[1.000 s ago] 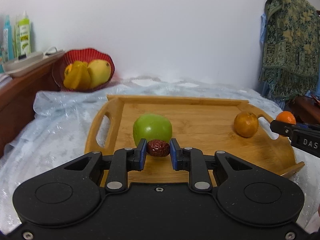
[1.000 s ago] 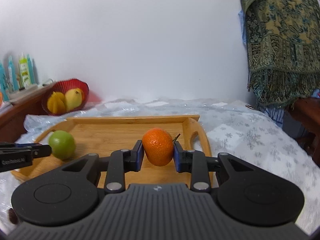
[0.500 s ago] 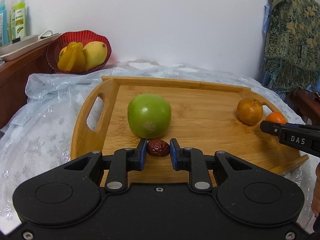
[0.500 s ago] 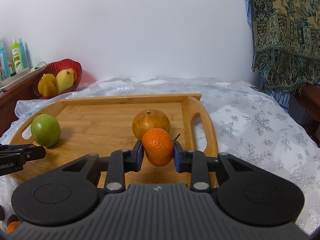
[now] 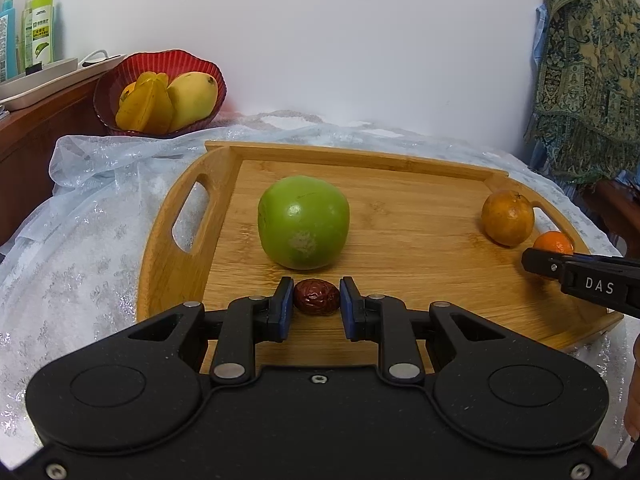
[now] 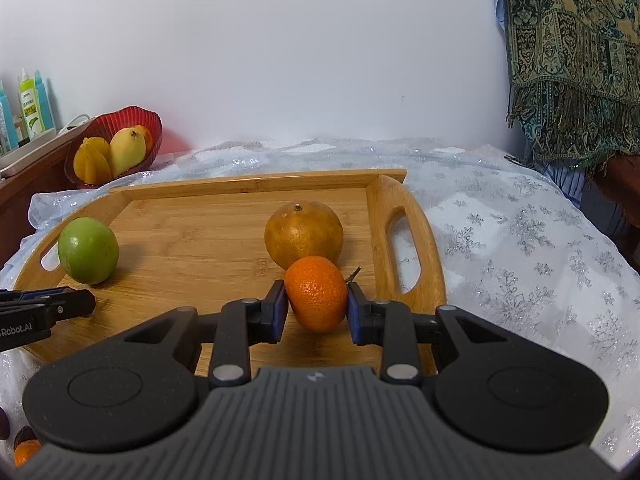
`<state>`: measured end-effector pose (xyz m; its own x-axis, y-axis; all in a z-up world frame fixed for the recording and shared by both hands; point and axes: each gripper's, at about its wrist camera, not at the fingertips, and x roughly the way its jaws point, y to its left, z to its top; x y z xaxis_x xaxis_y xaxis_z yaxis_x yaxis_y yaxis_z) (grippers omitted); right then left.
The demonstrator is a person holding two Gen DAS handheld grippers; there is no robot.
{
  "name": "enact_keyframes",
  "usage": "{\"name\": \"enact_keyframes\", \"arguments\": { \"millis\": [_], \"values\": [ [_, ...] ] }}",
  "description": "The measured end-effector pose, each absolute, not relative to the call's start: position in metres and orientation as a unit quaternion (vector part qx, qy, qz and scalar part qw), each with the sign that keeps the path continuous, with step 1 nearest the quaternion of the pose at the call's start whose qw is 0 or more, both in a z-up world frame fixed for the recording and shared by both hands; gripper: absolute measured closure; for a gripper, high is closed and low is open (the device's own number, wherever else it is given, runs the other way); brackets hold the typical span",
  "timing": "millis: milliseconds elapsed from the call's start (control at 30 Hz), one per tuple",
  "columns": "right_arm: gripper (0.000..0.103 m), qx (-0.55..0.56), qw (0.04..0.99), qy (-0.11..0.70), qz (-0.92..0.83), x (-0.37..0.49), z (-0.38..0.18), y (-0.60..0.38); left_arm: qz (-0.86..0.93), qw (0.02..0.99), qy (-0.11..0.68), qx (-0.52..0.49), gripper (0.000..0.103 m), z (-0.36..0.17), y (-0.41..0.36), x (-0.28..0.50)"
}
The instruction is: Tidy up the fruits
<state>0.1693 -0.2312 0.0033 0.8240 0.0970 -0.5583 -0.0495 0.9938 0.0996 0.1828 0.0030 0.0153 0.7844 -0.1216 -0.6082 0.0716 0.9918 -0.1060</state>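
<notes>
My left gripper (image 5: pixel 316 302) is shut on a small wrinkled red date (image 5: pixel 317 297), held low over the near part of the wooden tray (image 5: pixel 400 168), just in front of a green apple (image 5: pixel 303 227). My right gripper (image 6: pixel 317 302) is shut on a bright orange mandarin (image 6: pixel 317 293), low over the tray's right side (image 6: pixel 436 276), right in front of a dull brownish orange (image 6: pixel 304 233). The apple also shows at the tray's left in the right wrist view (image 6: pixel 88 250).
A red bowl (image 5: pixel 120 80) with a mango and starfruit stands at the back left beside a wooden shelf with bottles (image 5: pixel 40 28). A patterned cloth (image 5: pixel 592 72) hangs at the right. A loose orange fruit (image 6: pixel 25 451) lies off the tray, near left.
Both grippers have moved forward and down over the tray, each still holding its fruit. The apple and the dull orange now look nearer.
</notes>
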Motion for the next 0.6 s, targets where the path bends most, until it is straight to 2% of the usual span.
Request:
{"name": "enact_keyframes", "arguments": {
  "millis": [600],
  "values": [
    [0.067,0.042,0.952,0.301,0.037,0.1715,0.0012,-0.2306,-0.05,0.945,0.321,-0.031,0.08,0.0143,0.0018,0.1821]
  ]
}}
